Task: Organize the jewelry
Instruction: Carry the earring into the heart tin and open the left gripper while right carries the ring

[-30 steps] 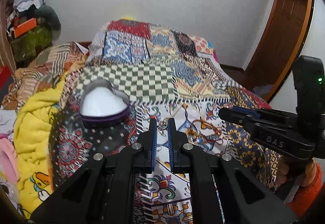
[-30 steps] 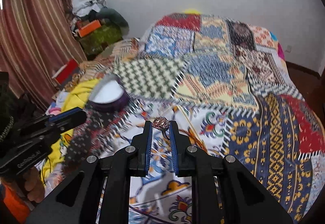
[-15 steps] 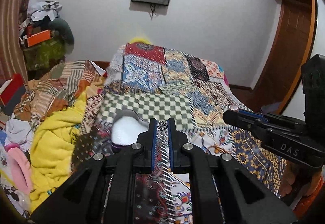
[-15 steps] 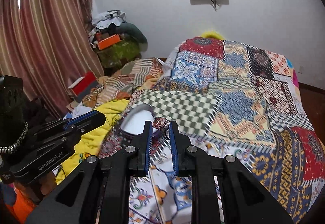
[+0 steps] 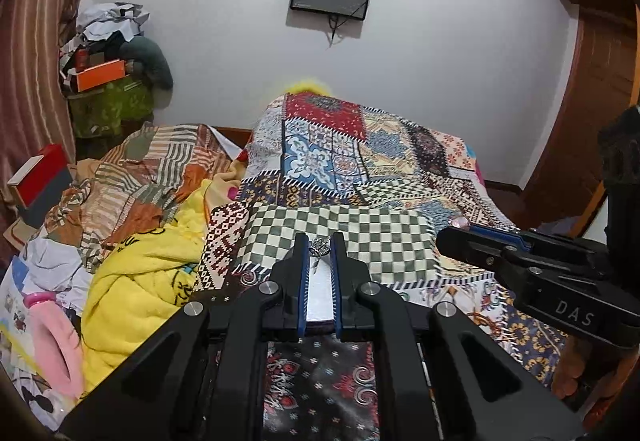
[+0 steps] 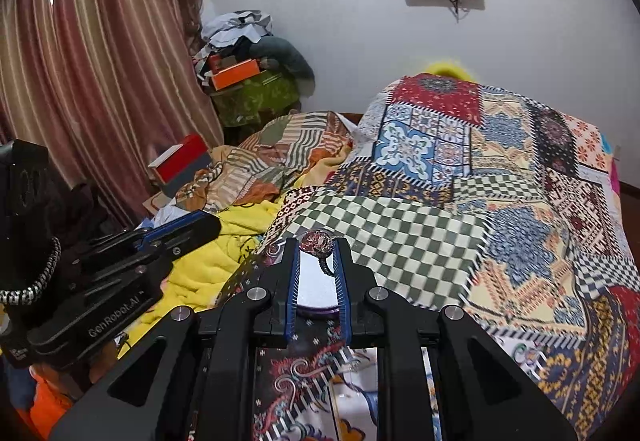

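My left gripper (image 5: pixel 320 239) is shut on a small silver ring (image 5: pixel 321 247) pinched at its fingertips. My right gripper (image 6: pixel 316 241) is shut on a ring with a large pink stone (image 6: pixel 315 243), its dark band hanging between the pads. A heart-shaped box (image 5: pixel 319 301) with a white lining and a purple rim lies on the patchwork bedspread (image 5: pixel 360 241). It shows only as a strip between the fingers in each view, as the box (image 6: pixel 317 291) in the right wrist view. The right gripper (image 5: pixel 456 237) also appears at the right of the left wrist view, and the left gripper (image 6: pixel 200 225) at the left of the right one.
A crumpled yellow blanket (image 5: pixel 140 281) and striped cloth (image 5: pixel 140 169) lie left of the box. A red box (image 6: pixel 182 161) and piled clutter (image 6: pixel 248 81) stand by the curtain. A wooden door (image 5: pixel 592 101) is at the right.
Both grippers, each keeping its ring, have moved towards the heart-shaped box and tilted up. The box has slid from the upper left to directly behind the fingers in both views.
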`<state>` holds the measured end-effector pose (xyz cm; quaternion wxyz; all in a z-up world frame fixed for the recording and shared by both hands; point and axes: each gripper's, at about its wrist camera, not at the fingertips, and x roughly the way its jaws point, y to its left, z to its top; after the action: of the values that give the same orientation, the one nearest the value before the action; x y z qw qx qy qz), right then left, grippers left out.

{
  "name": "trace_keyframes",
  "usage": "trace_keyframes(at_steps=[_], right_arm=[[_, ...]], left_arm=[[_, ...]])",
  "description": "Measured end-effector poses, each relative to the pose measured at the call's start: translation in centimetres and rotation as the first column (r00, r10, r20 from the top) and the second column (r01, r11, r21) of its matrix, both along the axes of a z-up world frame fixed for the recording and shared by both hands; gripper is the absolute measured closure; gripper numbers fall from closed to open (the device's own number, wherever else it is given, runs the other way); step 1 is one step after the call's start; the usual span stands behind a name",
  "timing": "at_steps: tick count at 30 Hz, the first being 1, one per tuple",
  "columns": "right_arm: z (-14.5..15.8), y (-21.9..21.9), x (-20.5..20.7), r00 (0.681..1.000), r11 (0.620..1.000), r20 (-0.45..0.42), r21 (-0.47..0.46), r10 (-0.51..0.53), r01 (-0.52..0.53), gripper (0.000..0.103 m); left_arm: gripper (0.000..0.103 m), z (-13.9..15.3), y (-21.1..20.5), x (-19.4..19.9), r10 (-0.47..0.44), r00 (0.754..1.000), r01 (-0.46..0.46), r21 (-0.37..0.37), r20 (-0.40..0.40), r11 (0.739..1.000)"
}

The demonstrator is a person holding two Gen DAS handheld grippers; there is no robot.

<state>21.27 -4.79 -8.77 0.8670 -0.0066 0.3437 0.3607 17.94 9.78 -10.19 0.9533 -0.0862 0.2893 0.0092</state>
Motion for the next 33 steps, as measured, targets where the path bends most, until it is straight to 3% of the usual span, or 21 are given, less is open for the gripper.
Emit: trace_keyframes(at_steps=[20,33], right_arm=[[-6.2,3.6,3.1,0.989,0.990,-0.136,-0.117,0.062,-0.078,0.088],[-7.4,4.1,3.1,0.987,0.979,-0.140,-0.181,0.073,-0.098,0.087]], left_arm=[[0.094,-6.5,1.7,4.7,-0.039,0.984,0.030,-0.058,-0.173,0.998],[0.094,-6.5,1.4,5.5,-0.052,0.981,0.043,-0.054,-0.189,0.998]])
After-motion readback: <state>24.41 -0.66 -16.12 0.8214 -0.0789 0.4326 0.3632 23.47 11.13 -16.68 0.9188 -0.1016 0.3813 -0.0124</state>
